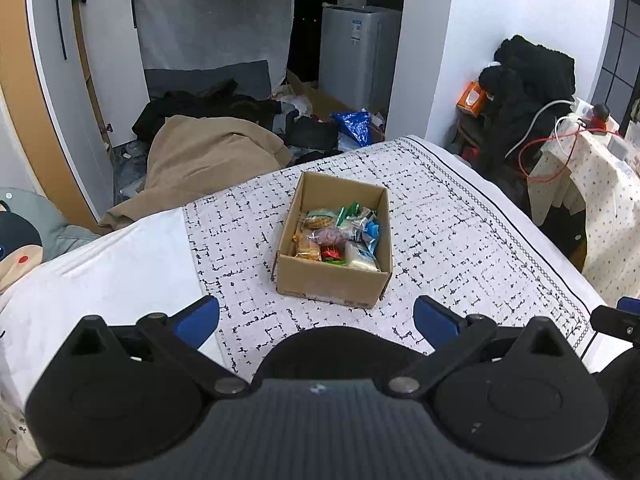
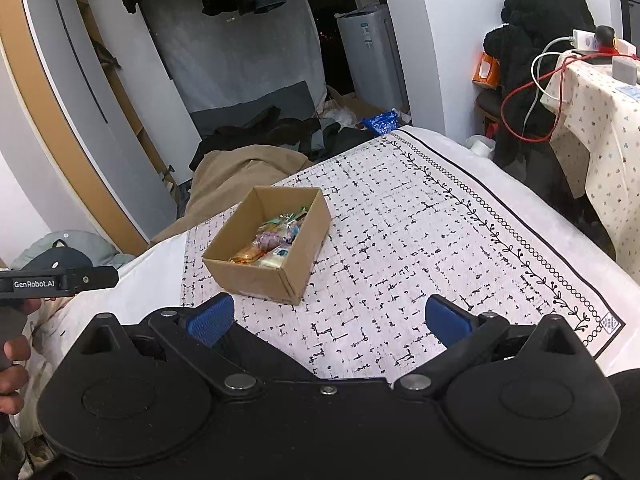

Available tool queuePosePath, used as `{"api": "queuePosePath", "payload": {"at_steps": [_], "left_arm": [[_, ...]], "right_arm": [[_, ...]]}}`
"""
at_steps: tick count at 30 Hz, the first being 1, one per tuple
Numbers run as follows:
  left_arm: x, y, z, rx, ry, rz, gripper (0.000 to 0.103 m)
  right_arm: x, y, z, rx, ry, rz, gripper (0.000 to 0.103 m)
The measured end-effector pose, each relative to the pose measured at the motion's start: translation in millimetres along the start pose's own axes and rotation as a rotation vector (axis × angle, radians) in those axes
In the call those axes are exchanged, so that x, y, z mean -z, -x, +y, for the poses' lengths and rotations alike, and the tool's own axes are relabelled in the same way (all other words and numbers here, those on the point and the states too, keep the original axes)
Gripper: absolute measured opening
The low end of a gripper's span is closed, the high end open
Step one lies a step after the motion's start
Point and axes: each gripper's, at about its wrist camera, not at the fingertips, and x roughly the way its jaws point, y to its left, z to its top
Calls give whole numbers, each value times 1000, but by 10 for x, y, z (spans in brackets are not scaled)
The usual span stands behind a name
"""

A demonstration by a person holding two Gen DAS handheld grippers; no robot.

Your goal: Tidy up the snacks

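Left wrist view looks across a bed (image 1: pixel 460 216) covered by a white cloth printed with small black marks and a leafy border line along its right edge. Beyond the far edge of the bed lie a tan blanket (image 1: pixel 208 160) and a heap of dark clothes (image 1: pixel 224 104) on the floor, with a white appliance (image 1: pixel 356 52) further back. A cloth-draped stand (image 1: pixel 608 200) with red and white cables sits off the bed's right edge.

An open cardboard box (image 1: pixel 332 284) stands upright near the middle of the bed, closer to the far edge than to the right edge. The snacks (image 1: pixel 340 236) lie inside it, a loose pile of small wrapped packets in orange, green, blue, purple and white; none shows on the cloth outside the box.

The left gripper (image 1: pixel 316 322) hangs above the near part of the bed, well apart from the box, its blue-padded jaws spread wide with nothing between them. The right gripper (image 2: pixel 330 318) is likewise above the cloth, to the right of the box, jaws spread and empty
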Motion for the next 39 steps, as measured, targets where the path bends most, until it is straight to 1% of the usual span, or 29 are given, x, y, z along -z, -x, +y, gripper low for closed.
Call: {"api": "queuePosePath", "payload": {"at_steps": [13,39], "left_arm": [[29,-69,-48,10,-16,23,103],[69,25,-211,32,-53,9,103]], "right_arm": [[34,-14,-45,-2,-18,6,103],[32,26,-42,-23,-22,-4,103]]}}
